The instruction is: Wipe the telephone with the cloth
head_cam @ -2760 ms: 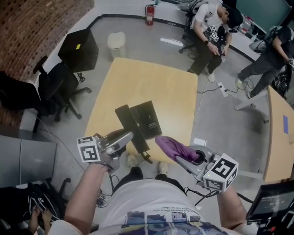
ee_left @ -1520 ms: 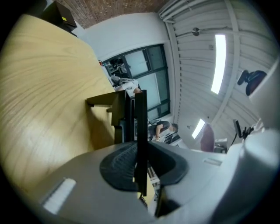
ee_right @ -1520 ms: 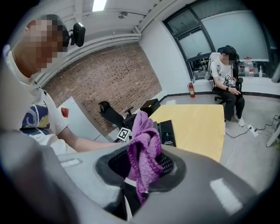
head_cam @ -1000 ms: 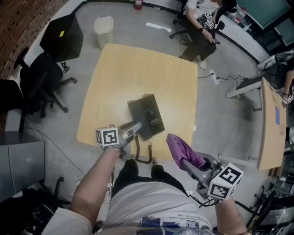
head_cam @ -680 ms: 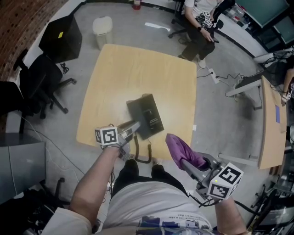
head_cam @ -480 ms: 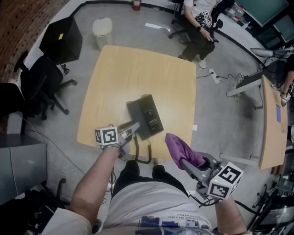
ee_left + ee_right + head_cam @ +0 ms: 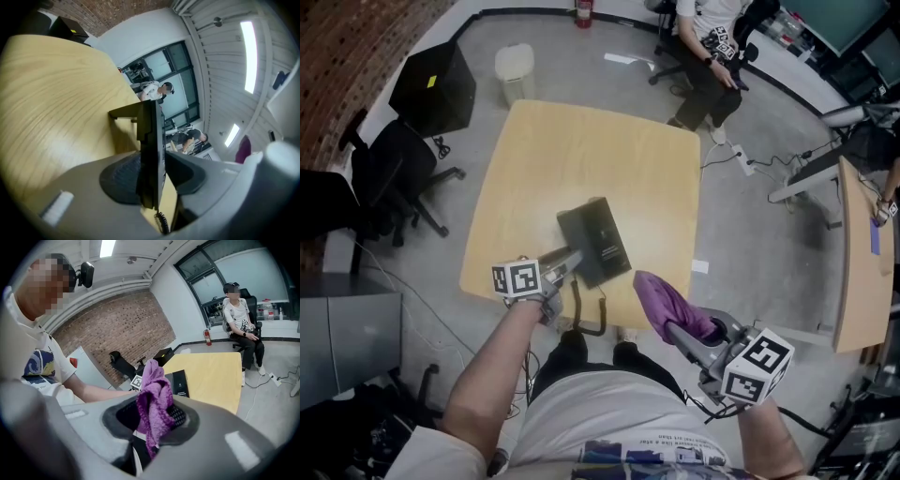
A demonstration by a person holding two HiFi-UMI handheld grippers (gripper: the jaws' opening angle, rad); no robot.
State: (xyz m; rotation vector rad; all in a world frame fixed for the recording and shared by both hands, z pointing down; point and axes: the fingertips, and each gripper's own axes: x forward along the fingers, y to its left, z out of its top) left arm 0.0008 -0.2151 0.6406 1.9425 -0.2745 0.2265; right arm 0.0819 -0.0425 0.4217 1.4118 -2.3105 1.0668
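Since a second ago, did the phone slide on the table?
No. The telephone still lies the same way by the table's near edge; the left tongs have just opened around its side.

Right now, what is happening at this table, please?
A person works with a gripper in each hand. The left gripper is at the near edge of the black telephone on the wooden table. Its jaws have just been opening, with the telephone's edge between them. The right gripper holds the purple cloth beside the table, not touching the telephone.
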